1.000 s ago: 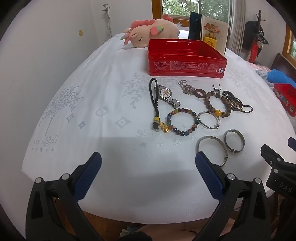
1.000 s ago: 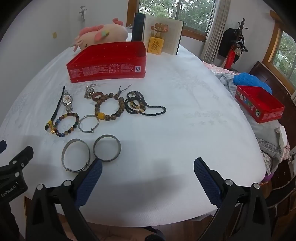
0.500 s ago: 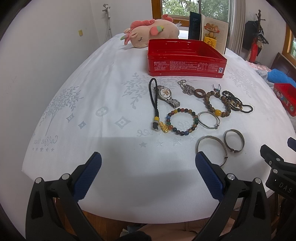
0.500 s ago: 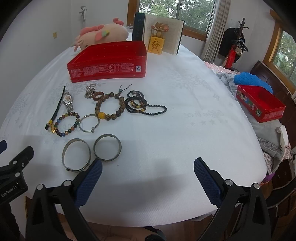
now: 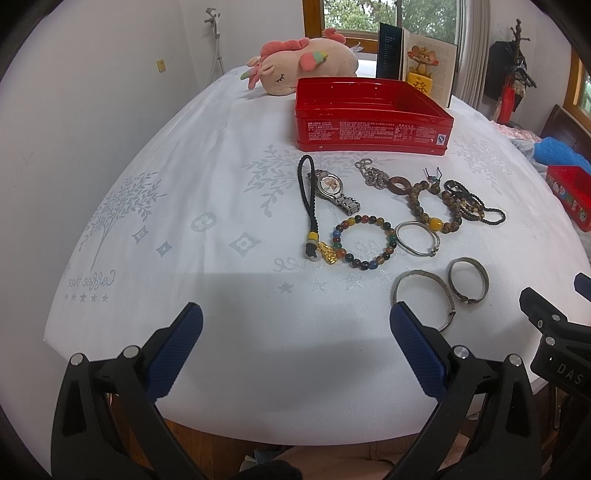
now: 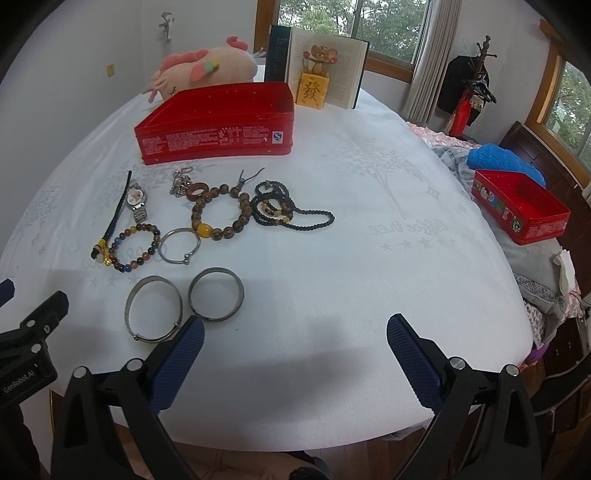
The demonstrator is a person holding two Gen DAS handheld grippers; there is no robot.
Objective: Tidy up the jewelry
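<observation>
I am in a lived-in room of a home. A white patterned tablecloth (image 5: 229, 206) covers the round table before me, with a pink plush toy (image 5: 303, 66) and an open book (image 6: 325, 70) at its far edge. Wood-framed windows (image 6: 391, 33) show trees, a coat stand (image 6: 476, 70) holds dark clothes, and folded laundry (image 6: 502, 158) lies beyond the right edge.

**What things are made of**

The red tin box (image 5: 373, 122) is shiny metal. The tablecloth (image 5: 207, 192) is soft white cloth. Two bangles (image 6: 153, 314) look like dull grey metal. The bead bracelet (image 5: 364, 242) is glossy. The plush toy (image 5: 299, 66) is fuzzy.
</observation>
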